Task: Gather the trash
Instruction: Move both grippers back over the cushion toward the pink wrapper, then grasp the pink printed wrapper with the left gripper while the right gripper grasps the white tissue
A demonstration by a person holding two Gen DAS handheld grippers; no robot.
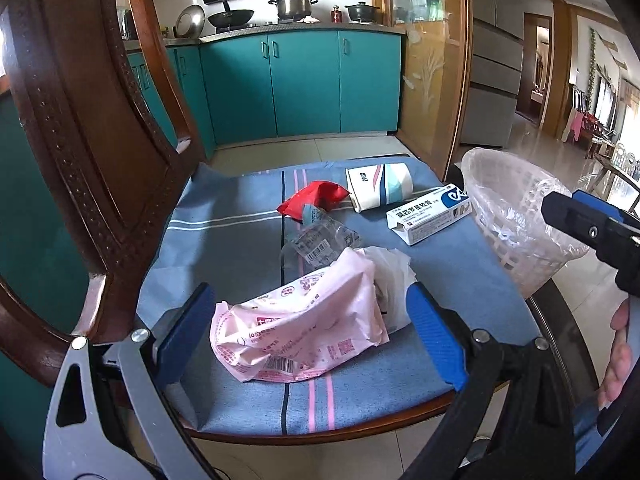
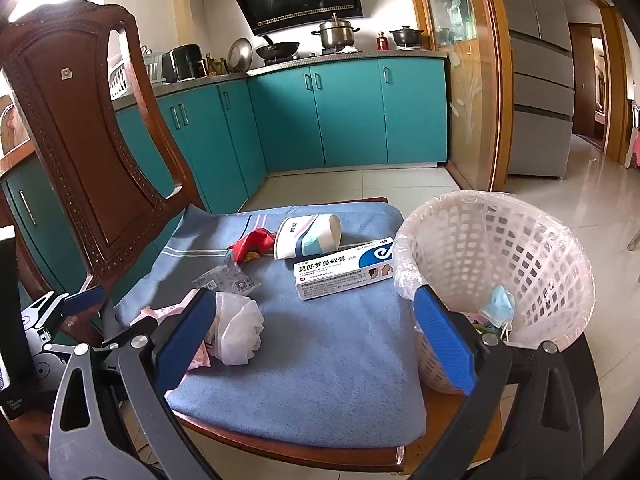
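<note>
white box [image 2: 344, 270] reads 莫匹罗星软膏

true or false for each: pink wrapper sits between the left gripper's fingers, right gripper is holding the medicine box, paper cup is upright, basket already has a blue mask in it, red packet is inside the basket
1. The crumpled pink plastic wrapper lies between the open fingers of the left gripper. True.
2. The right gripper is clamped on the white and blue medicine box. False: it is open and holds nothing; the box lies on the blue seat cushion.
3. The white paper cup stands upright. False: it lies on its side.
4. The white lattice basket with a plastic liner holds a blue face mask. True.
5. The red packet is in the basket. False: it lies on the cushion beside the cup.
</note>
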